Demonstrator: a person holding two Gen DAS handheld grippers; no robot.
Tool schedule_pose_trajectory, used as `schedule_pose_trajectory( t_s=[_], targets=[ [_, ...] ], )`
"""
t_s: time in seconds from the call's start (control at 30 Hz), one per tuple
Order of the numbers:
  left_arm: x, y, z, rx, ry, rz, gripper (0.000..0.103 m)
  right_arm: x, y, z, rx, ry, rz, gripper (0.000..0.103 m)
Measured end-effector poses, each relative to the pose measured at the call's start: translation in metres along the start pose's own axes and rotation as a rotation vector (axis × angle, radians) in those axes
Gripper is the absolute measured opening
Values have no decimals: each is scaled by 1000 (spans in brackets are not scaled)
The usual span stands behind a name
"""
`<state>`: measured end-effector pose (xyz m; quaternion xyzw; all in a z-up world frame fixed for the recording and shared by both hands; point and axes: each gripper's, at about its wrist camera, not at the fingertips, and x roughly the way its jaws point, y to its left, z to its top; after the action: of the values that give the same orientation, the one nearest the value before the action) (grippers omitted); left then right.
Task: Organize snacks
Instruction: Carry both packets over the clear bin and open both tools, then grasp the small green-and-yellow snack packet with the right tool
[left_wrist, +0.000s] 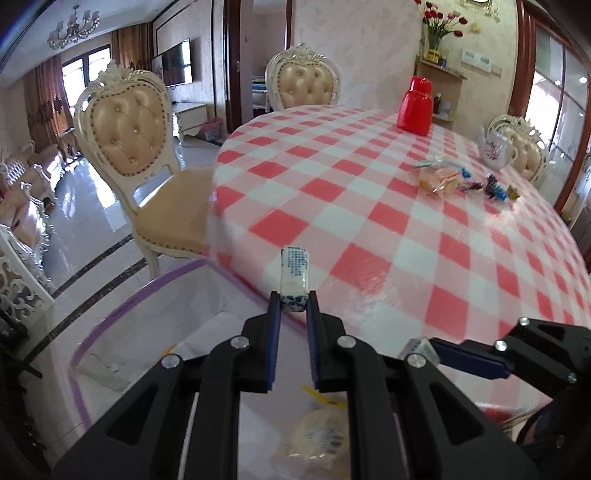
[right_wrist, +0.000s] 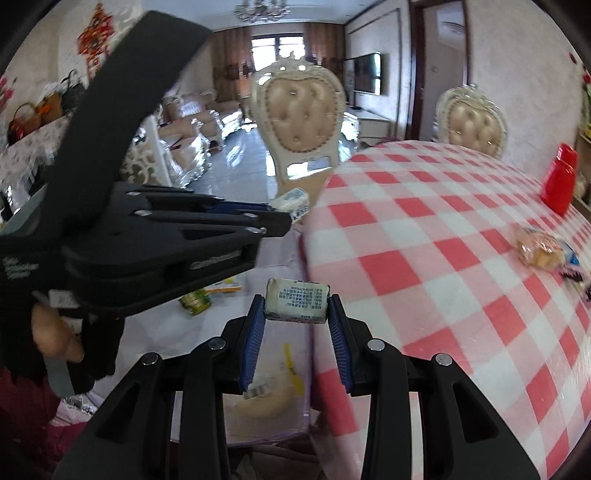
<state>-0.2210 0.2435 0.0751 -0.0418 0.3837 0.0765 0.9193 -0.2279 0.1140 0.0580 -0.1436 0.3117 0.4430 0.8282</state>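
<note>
My left gripper (left_wrist: 293, 300) is shut on a small white-and-blue wrapped snack (left_wrist: 294, 273), held end-on above the clear purple-rimmed storage box (left_wrist: 122, 314) at the table's left edge. My right gripper (right_wrist: 297, 309) is shut on a like white-and-blue wrapped snack (right_wrist: 297, 301), held crosswise over the same box (right_wrist: 266, 435). The left gripper (right_wrist: 286, 216) with its snack (right_wrist: 291, 205) also shows in the right wrist view, to the upper left. The right gripper's snack (left_wrist: 419, 349) shows at the lower right in the left wrist view. Round pastries (left_wrist: 321, 435) lie in the box.
The round table has a red-and-white checked cloth (left_wrist: 369, 192). On it stand a red jar (left_wrist: 415, 107), a bag of biscuits (left_wrist: 439, 179), several wrapped candies (left_wrist: 493, 188) and a white teapot (left_wrist: 495, 147). Padded chairs (left_wrist: 133, 140) stand around the table. A green packet (right_wrist: 195, 301) lies in the box.
</note>
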Motion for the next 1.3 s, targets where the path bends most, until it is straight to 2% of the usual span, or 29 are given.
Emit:
schedule_pose_trajectory(
  t_s=[0.37,0.4,0.43,0.47,0.5,0.53,0.63,0.83,0.93,0.97,1.03,1.13,1.23,1.3],
  targets=[
    [19,35,-26,0,107,119,15,10,25,-7,-56,33,105,37],
    [22,36,-28,5,119,145,27,10,24,-7,-47,31,116,38],
    [23,37,-28,0,120,159,55,10,23,-7,-35,31,124,46],
    [22,37,-28,-5,111,175,66,9,20,-6,-17,31,132,54],
    [21,37,-27,-6,99,190,74,8,14,-6,6,32,128,57],
    [20,35,-26,1,89,203,79,7,11,-6,17,27,125,58],
    [19,32,-23,7,87,212,81,1,-7,-8,67,6,103,59],
    [13,16,-1,-25,34,206,94,-26,-65,-17,189,-59,43,73],
    [5,-7,24,-51,-47,150,100,-39,-105,-28,278,-89,-4,80],
    [2,-22,37,-74,-92,106,101,-43,-120,-33,315,-96,-24,83],
    [7,-48,54,-95,-129,47,101,-53,-150,-45,384,-106,-74,84],
    [36,-112,85,-76,-110,-88,101,-70,-199,-68,496,-114,-163,87],
    [75,-181,104,-23,-77,-167,101,-90,-253,-93,605,-117,-270,87],
    [100,-221,111,-4,-64,-182,101,-101,-288,-110,668,-104,-350,87]
  ],
)
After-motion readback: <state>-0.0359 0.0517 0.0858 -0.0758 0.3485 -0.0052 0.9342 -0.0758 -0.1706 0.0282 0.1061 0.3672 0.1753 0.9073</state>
